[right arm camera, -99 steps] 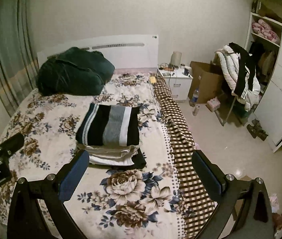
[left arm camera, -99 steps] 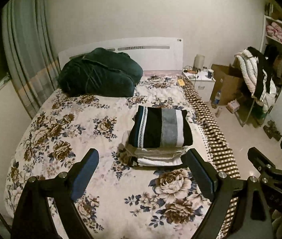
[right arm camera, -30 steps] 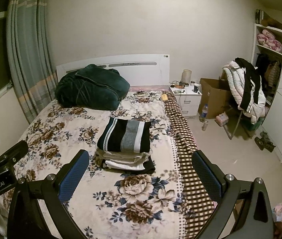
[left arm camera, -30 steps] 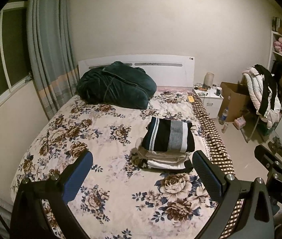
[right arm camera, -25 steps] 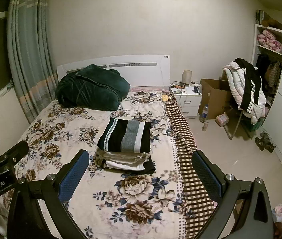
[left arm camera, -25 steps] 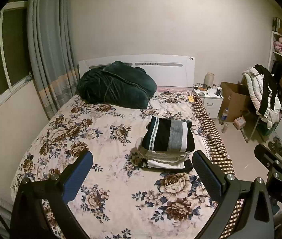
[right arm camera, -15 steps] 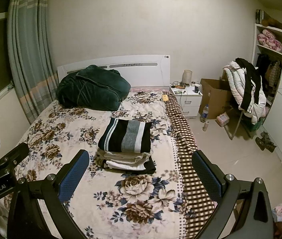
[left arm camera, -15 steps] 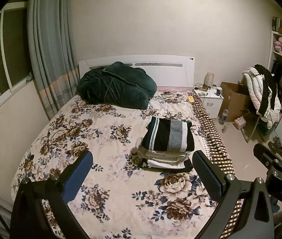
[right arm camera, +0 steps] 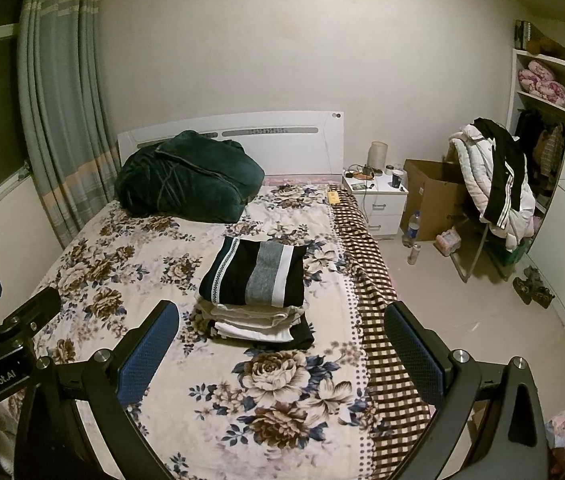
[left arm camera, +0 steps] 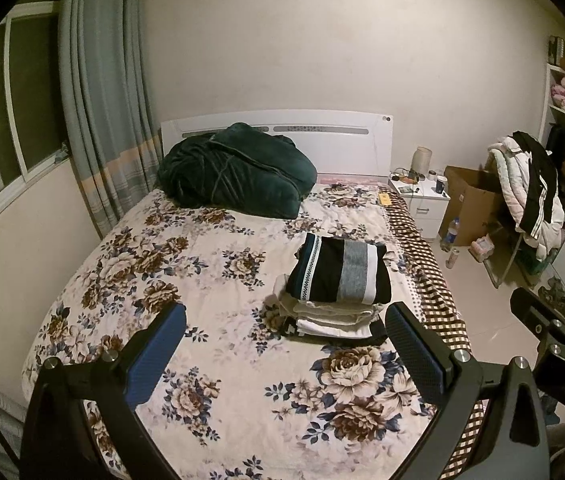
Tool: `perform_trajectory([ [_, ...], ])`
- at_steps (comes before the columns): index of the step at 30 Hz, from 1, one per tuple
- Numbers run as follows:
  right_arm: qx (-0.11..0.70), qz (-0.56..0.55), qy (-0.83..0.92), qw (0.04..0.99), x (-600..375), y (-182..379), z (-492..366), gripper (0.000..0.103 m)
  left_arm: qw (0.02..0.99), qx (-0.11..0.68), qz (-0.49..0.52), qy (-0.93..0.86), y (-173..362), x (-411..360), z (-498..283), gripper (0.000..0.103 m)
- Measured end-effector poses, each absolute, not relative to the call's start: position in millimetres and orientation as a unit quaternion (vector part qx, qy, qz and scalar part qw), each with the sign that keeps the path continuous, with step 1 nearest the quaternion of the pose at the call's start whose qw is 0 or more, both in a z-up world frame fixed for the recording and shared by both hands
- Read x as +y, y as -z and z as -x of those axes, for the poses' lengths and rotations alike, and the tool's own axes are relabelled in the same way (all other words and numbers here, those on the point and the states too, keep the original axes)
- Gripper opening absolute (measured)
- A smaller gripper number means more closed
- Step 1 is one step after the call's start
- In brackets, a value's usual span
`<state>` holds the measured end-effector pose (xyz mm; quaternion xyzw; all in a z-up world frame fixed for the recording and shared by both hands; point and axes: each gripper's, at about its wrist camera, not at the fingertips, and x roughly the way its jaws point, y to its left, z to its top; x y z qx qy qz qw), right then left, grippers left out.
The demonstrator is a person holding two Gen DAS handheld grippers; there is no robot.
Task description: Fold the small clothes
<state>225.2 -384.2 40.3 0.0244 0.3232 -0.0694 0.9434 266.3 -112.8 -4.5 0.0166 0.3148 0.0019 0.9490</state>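
A stack of folded clothes (left arm camera: 334, 308) lies on the right half of the flowered bed (left arm camera: 202, 280), with a black, grey and white striped garment (left arm camera: 342, 274) on top. The stack also shows in the right wrist view (right arm camera: 254, 312). My left gripper (left arm camera: 282, 344) is open and empty, held back above the foot of the bed. My right gripper (right arm camera: 282, 344) is open and empty too, beside it. Both are well short of the stack.
A dark green bundle (left arm camera: 234, 172) sits by the headboard. A white nightstand (right arm camera: 378, 204), a cardboard box (right arm camera: 434, 196), bottles on the floor and a rack with jackets (right arm camera: 498, 184) stand right of the bed. A curtain (left arm camera: 98, 120) hangs at left.
Over the last seconds both grippers drew back and up from the stack, so it looks smaller. In the last second almost nothing has moved.
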Motion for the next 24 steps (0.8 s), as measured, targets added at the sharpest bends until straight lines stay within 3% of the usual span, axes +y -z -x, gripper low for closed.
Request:
perform_trajectory([
  [24, 0.322, -0.025, 0.075, 0.943, -379.6, -38.2, -218.6, 0.103, 0.949, 0.315, -0.015, -0.006, 4.3, -110.9, -261.2, 0.102],
])
